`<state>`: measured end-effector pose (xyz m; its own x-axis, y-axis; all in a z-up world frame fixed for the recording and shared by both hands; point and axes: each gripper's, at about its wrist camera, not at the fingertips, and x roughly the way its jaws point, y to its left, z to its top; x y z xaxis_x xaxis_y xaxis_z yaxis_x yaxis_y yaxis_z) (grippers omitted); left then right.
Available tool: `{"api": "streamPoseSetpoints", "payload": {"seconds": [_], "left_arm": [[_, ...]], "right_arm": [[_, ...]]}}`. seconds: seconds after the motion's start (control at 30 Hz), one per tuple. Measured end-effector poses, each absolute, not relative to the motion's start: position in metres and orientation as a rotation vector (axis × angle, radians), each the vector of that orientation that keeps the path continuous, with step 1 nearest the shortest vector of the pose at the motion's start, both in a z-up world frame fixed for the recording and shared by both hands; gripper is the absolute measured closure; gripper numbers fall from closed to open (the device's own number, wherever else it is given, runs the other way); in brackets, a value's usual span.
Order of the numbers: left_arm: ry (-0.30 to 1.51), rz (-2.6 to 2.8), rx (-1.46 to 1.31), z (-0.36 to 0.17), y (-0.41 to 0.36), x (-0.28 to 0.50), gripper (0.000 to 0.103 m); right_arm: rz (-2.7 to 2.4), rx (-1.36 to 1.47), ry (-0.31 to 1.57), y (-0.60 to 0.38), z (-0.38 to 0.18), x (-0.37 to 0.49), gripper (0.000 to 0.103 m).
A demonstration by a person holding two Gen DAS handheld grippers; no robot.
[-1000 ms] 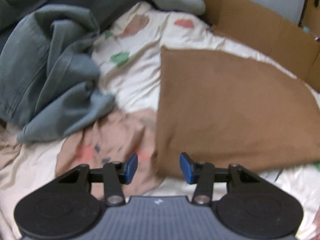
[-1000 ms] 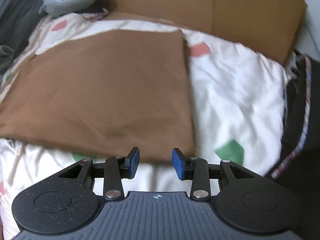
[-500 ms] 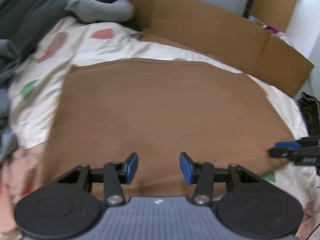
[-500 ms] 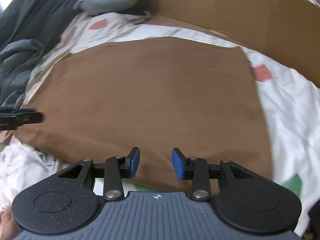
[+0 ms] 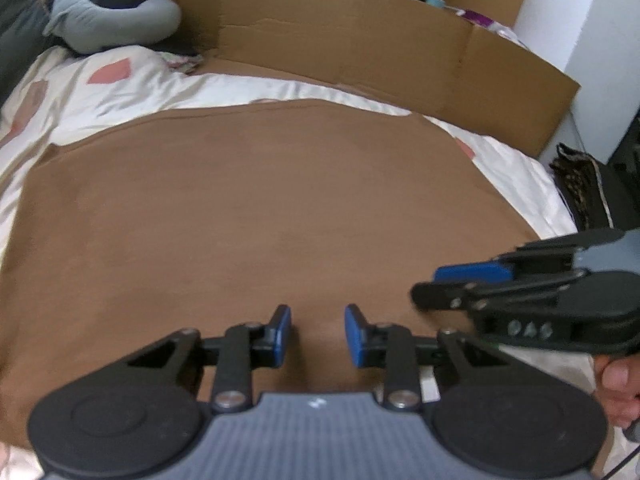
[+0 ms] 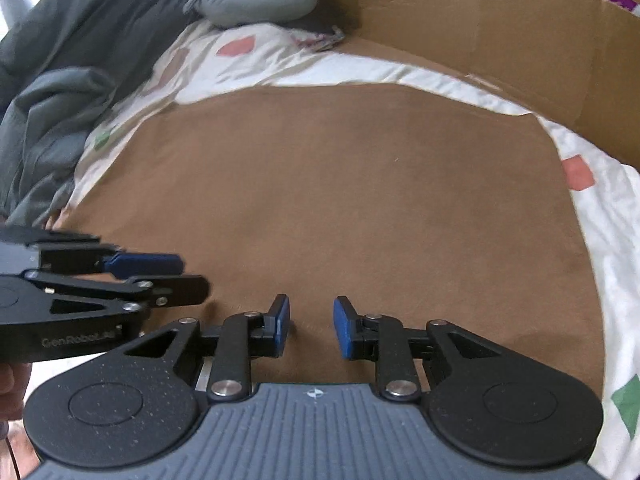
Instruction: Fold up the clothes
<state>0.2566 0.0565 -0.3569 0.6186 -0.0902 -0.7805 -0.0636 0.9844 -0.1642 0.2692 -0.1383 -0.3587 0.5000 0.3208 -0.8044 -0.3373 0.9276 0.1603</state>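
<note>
A brown cloth (image 5: 280,200) lies flat on the patterned white bedsheet (image 5: 100,92) and fills the middle of both views (image 6: 340,200). My left gripper (image 5: 316,332) hangs over the cloth's near edge, jaws narrow and closing, with only flat cloth beneath the gap and no fold pinched. My right gripper (image 6: 310,324) is over the same near edge, jaws also closing, nothing gripped between its pads. The two stand side by side: the right gripper (image 5: 460,280) shows at the right of the left wrist view, the left gripper (image 6: 160,272) at the left of the right wrist view.
A cardboard wall (image 5: 380,40) runs along the far side of the bed. A grey neck pillow (image 5: 116,20) lies at the back left. Dark grey clothes (image 6: 52,112) are heaped at the left. A dark patterned item (image 5: 580,184) sits off the bed's right side.
Both grippers have swung in from the cloth's outer corners toward the middle of its near edge and now sit close together. Both pairs of jaws are narrower than before.
</note>
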Motion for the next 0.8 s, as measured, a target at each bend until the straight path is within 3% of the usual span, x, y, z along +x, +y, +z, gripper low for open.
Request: {"api": "streamPoseSetpoints", "payload": {"seconds": [0.2,0.8], "left_arm": [[0.911,-0.042,-0.169,-0.359,0.049,0.253,0.072],[0.922,-0.054,-0.118,-0.367,0.046,0.235,0.074]], "right_arm": [[0.420,-0.053,1.018,-0.137,-0.379,0.258,0.072],[0.480,-0.070,0.941,-0.126,-0.361,0.249,0.072]]}}
